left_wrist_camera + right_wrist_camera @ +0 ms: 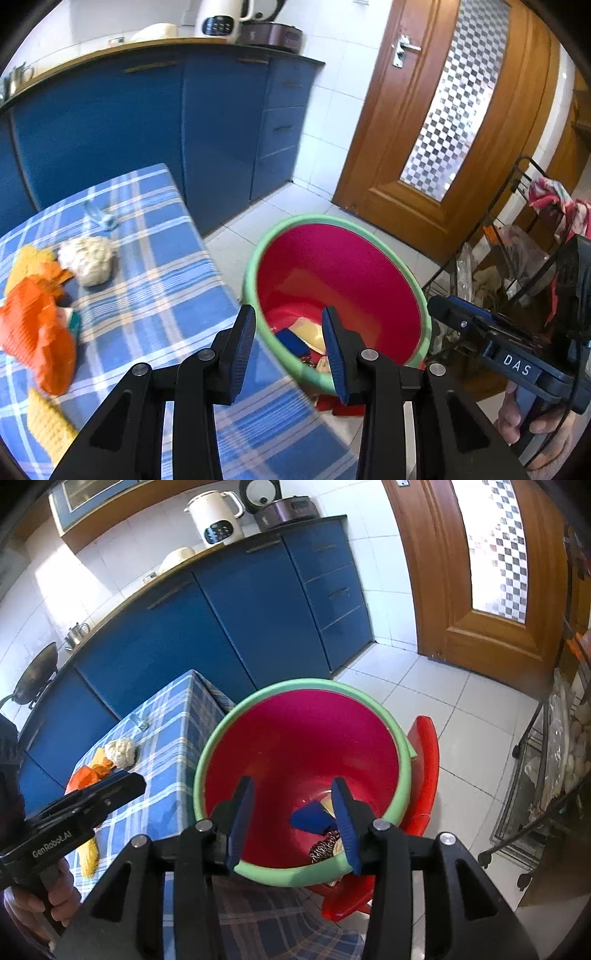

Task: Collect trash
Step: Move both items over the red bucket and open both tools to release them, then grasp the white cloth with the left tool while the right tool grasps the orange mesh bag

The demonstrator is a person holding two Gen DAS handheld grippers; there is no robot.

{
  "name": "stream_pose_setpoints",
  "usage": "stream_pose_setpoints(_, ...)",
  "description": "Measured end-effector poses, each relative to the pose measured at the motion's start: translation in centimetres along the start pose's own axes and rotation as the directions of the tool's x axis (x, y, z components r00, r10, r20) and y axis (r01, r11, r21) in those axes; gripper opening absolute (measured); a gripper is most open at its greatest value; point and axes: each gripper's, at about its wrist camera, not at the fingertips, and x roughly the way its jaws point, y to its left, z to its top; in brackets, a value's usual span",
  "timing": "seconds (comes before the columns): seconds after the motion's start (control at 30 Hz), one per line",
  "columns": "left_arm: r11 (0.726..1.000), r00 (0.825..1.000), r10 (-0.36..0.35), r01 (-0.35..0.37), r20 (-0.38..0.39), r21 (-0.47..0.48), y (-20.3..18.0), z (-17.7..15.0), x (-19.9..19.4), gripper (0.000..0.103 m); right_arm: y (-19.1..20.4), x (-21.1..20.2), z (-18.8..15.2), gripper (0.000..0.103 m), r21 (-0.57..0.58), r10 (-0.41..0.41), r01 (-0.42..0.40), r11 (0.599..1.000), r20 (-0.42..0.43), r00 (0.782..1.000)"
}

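Observation:
A red bucket with a green rim (255,266) (207,753) stands beside the table; blue, yellow and patterned scraps (314,818) lie at its bottom. My left gripper (288,332) hangs open over the bucket's near rim with nothing between its fingers. My right gripper (293,805) is open above the bucket's inside, also with nothing between its fingers. On the blue checked tablecloth (166,288) lie an orange net bag (33,332), a crumpled whitish wad (88,258), yellow pieces (48,424) and a small clear wrapper (99,216).
Blue kitchen cabinets (147,122) stand behind the table, with a white kettle (216,517) on the counter. A wooden door (443,110) is at the right. A red stool (424,775) sits under the bucket. A metal rack (546,775) fills the right edge.

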Motion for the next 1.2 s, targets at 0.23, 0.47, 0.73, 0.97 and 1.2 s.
stream_pose_setpoints(0.23,0.997,0.997,0.067,-0.064,0.043,-0.050,3.0,-0.6,-3.7,0.038,2.9,-0.5,0.0,0.045,-0.048,0.035,-0.036,0.998,-0.013,0.999)
stream_pose_setpoints(0.47,0.984,0.986,0.141,-0.131,0.083,-0.121,6.6,-1.5,-7.4,0.038,7.0,-0.3,-0.4,0.046,-0.114,0.098,-0.104,0.988,-0.056,0.994)
stream_pose_setpoints(0.73,0.960,0.966,0.231,-0.208,0.115,-0.187,11.3,-3.1,-11.5,0.038,12.7,0.8,-1.6,0.046,-0.192,0.164,-0.188,0.963,-0.135,0.977)
stream_pose_setpoints(0.97,0.939,0.950,0.295,-0.268,0.105,-0.215,15.2,-3.7,-13.2,0.038,16.9,1.2,-2.1,0.046,-0.247,0.188,-0.224,0.943,-0.159,0.969)
stream_pose_setpoints(1.2,0.923,0.944,0.323,-0.300,0.063,-0.241,18.9,-3.8,-13.1,0.038,20.0,2.3,-2.6,0.046,-0.283,0.193,-0.244,0.928,-0.197,0.961)
